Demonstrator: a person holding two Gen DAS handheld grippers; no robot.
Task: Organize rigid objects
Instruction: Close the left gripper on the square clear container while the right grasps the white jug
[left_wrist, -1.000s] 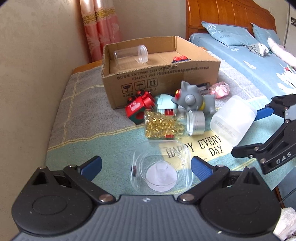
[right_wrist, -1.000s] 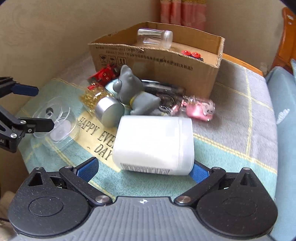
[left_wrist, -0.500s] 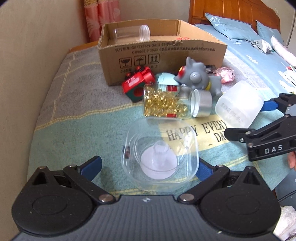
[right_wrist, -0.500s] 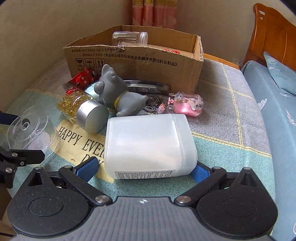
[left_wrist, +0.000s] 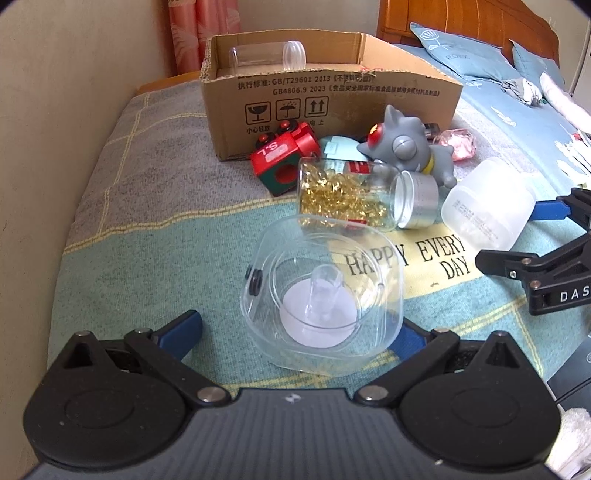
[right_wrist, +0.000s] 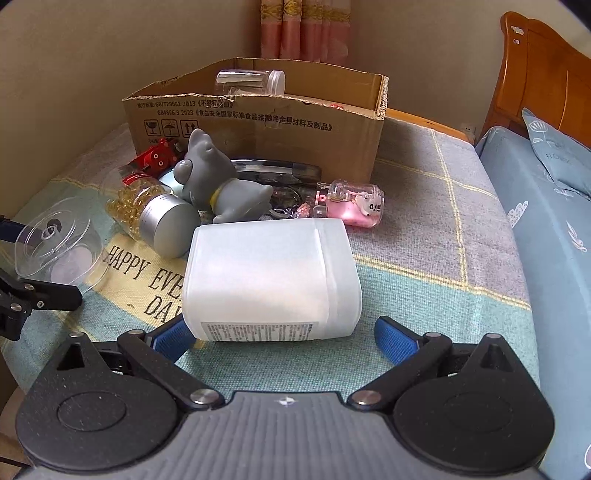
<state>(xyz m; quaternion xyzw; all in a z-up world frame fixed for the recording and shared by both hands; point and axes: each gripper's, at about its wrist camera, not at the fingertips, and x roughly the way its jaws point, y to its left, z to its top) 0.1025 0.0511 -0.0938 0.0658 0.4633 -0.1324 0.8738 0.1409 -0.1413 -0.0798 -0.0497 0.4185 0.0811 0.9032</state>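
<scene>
A clear plastic container lies on the cloth between the fingers of my open left gripper; it also shows in the right wrist view. A white translucent jar lies on its side between the fingers of my open right gripper, its left finger touching it; the jar also shows in the left wrist view. The open cardboard box stands behind, holding a clear tube.
In front of the box lie a jar of gold capsules, a red toy block, a grey toy figure and a pink keychain. A wall runs along the left; a bed is on the right.
Both grippers have moved forward and lower toward the box. The clear container and the white jar now lie deeper between their fingers. The right gripper has opened a little wider.
</scene>
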